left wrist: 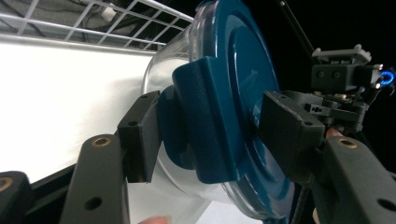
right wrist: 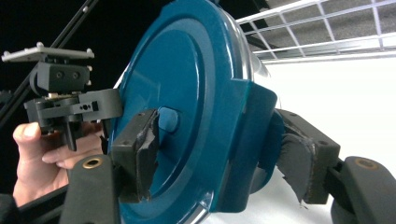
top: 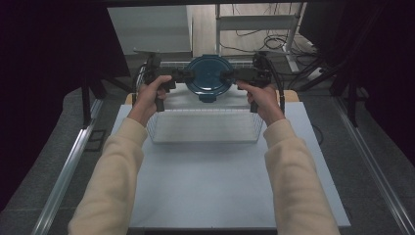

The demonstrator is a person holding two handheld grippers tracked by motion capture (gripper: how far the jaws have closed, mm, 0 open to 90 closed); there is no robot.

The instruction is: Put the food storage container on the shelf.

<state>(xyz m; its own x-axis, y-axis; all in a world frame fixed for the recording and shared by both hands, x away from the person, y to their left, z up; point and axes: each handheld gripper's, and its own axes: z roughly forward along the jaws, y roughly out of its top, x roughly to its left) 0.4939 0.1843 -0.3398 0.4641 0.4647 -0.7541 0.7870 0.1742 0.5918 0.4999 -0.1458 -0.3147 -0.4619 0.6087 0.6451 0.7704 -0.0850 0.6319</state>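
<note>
High view, upper centre: left gripper (top: 187, 75) and right gripper (top: 229, 75) each clamp a side latch of the lidded container (top: 210, 76), so I'd keep it level over the wire basket (top: 203, 128).

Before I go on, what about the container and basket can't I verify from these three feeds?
- Contents of the container: high view, the blue lid covers it; both gripper views show just a strip of clear wall.
- Far latch tab: high view, hidden behind the lid.
- Wire basket floor under the container: covered by it.
- Left gripper and right gripper pad contact: too small in the high view.
</note>
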